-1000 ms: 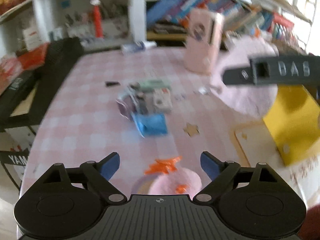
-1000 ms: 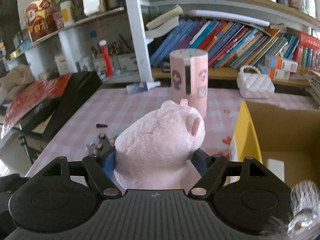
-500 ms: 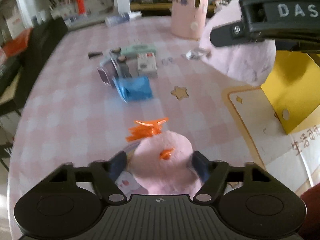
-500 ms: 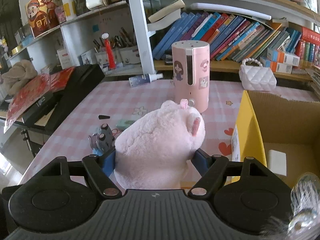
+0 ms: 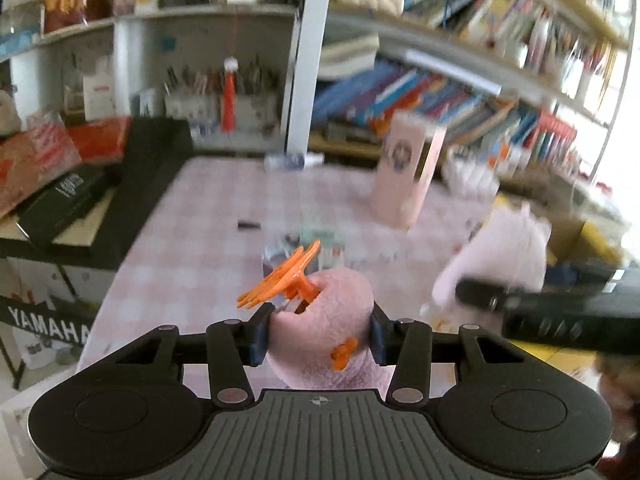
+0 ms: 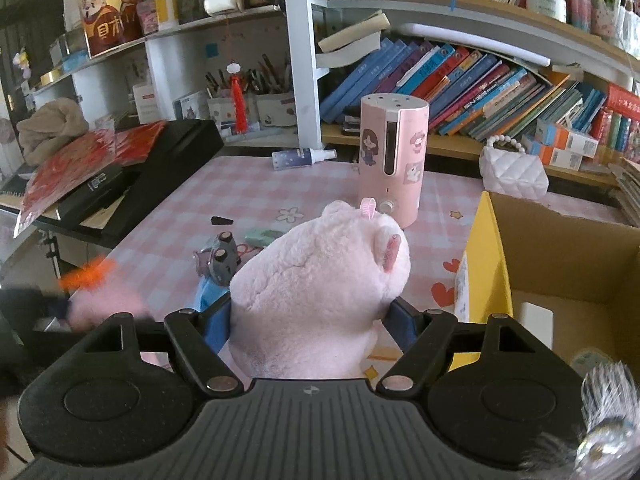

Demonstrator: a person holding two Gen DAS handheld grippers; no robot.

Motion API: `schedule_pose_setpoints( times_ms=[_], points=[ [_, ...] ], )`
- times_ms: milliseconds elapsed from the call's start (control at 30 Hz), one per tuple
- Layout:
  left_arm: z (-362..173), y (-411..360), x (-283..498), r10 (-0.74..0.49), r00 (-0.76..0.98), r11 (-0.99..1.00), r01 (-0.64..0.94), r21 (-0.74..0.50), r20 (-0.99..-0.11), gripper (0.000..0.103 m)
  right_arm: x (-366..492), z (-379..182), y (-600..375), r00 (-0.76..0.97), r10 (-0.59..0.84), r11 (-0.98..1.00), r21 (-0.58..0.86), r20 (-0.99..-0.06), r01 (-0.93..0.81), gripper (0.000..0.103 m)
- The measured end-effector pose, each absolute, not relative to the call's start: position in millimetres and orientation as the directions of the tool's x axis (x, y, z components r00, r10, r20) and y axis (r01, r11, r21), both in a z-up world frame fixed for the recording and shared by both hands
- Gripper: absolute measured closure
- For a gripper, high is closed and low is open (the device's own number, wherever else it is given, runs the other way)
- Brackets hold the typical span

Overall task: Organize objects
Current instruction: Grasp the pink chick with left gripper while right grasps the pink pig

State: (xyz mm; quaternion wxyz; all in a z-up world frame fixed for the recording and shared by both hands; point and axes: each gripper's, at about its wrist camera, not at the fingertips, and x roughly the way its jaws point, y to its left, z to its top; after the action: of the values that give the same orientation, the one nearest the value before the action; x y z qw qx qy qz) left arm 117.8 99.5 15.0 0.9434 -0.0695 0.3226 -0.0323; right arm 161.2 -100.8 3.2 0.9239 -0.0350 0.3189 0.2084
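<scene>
Left gripper (image 5: 318, 334), jaws just closing, pinches small pink plush (image 5: 326, 320); right gripper (image 6: 310, 320) clamps pink bear (image 6: 320, 292), frame centre. Both look soft, light, squashy; take hold mid-body.

Pink plush toy (image 6: 320, 292): soft, matt pile cloth. Small pink plush (image 5: 324, 320): fuzzy fabric with a glossy orange plastic clip (image 5: 280, 276). Tablecloth (image 6: 248, 196): smooth pink check. Box (image 6: 560, 264): matt brown cardboard, yellow outer face. Pink cylinder (image 6: 392, 168): smooth plastic, stickered. White handbag (image 6: 514, 172): quilted, slight sheen
</scene>
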Motion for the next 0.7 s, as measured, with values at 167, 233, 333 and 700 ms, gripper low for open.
schedule_pose_setpoints(
  times_ms=[167,233,333,700],
  points=[
    [12,98,97,-0.138,0.793,0.985,0.047,-0.165,-0.594,0.058,141,3,-104,0.721,0.324,0.93,0.066,-0.612,-0.362,0.028],
    [10,98,88,-0.148,0.784,0.985,0.06,-0.164,-0.603,0.058,131,3,-104,0.721,0.321,0.933,0.071,-0.614,-0.354,0.028],
    [9,98,75,-0.163,0.785,0.983,0.078,-0.166,-0.597,0.058,114,3,-101,0.718,0.314,0.933,0.064,-0.621,-0.353,0.028],
    [3,94,21,-0.233,0.748,0.972,0.156,-0.177,-0.621,0.058,46,-6,-104,0.701,0.269,0.951,0.066,-0.66,-0.302,0.028]
  ],
)
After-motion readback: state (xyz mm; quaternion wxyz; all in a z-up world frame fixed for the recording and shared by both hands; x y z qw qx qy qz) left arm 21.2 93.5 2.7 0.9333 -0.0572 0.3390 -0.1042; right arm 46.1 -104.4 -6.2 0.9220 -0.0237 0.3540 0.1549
